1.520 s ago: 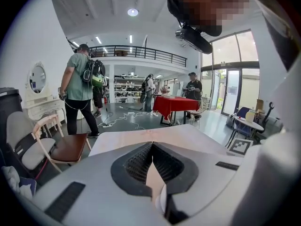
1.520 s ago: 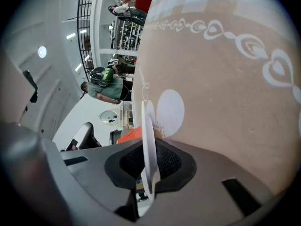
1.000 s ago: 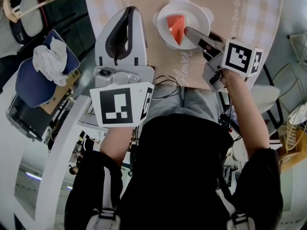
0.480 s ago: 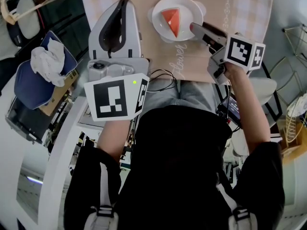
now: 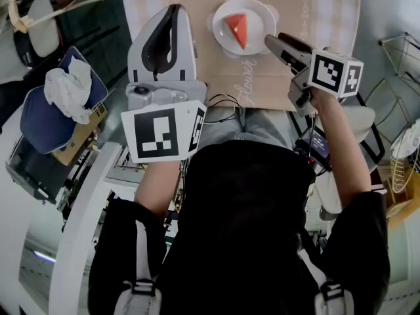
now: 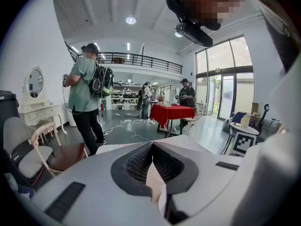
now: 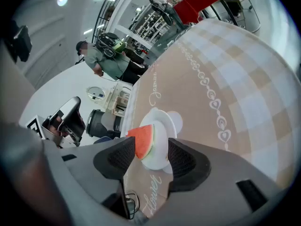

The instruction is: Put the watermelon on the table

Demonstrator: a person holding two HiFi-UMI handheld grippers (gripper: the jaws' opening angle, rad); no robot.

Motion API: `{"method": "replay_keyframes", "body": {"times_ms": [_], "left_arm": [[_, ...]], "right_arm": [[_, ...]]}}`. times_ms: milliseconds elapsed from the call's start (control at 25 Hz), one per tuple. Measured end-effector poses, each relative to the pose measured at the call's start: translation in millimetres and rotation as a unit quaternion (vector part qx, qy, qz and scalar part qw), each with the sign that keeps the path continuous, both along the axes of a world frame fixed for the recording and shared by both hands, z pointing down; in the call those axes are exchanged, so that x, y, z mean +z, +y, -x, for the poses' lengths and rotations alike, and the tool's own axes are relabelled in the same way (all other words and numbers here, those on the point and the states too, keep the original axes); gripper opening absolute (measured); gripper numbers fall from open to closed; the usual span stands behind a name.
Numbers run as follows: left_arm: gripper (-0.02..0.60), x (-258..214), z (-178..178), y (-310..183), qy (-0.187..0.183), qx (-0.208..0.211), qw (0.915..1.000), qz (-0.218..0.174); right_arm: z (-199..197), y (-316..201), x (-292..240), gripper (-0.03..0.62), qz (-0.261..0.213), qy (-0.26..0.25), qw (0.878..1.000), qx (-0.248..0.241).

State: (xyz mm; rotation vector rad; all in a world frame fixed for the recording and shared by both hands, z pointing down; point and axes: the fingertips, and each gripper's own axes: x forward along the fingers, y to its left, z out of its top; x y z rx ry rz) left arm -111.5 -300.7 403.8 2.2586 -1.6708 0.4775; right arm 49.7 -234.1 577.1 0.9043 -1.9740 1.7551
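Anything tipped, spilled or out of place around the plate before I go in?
Nothing stands out. The red watermelon wedge sits on the white round plate, flat on the beige cloth; the right claw is open.

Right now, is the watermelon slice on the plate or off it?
On it: the watermelon slice lies on the white plate; the open right tongs are not gripping it.

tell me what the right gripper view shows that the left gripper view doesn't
Only the right gripper view: the watermelon slice on its white plate on the checked table, seen beyond the right gripper with its jaws apart, not gripped. Only the left gripper view: the left gripper, jaws together, and a dressing table with a mirror. Both: the person in a green shirt with a backpack, and the red-covered table farther back.
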Motion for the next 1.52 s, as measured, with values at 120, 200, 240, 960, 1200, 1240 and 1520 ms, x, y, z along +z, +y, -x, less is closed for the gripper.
{"method": "replay_keyframes", "body": {"times_ms": [120, 200, 240, 960, 1200, 1240, 1520], "left_arm": [[0.009, -17.1, 3.7, 6.7, 0.005, 0.003, 0.9999, -0.010], [0.009, -34.0, 6.0, 11.4, 0.008, 0.005, 0.9997, -0.022], [0.009, -42.3, 6.8, 13.4, 0.009, 0.007, 0.9995, -0.028], [0.009, -161.5, 25.2, 57.2, 0.042, 0.018, 0.9923, -0.115], [0.009, -185.9, 30.8, 73.8, 0.059, 0.013, 0.9891, -0.134], [0.009, -188.5, 32.8, 77.2, 0.058, 0.012, 0.9887, -0.137], [0.009, -193.2, 46.0, 103.2, 0.061, 0.005, 0.9885, -0.138]], "right_arm": [[3.7, -3.2, -23.8, 0.223, -0.043, 0.017, 0.999, -0.005], [9.4, -5.5, -45.1, 0.211, -0.068, 0.018, 0.998, -0.003], [12.3, -7.5, -57.6, 0.205, -0.081, 0.015, 0.997, 0.000], [32.8, -9.2, -282.0, 0.015, -0.335, -0.026, 0.941, 0.033], [46.9, 5.6, -318.9, 0.014, -0.371, -0.030, 0.928, 0.013], [50.0, 9.8, -323.1, 0.014, -0.374, -0.031, 0.927, 0.011], [69.4, 38.7, -335.4, 0.014, -0.380, -0.044, 0.924, 0.000]]}}
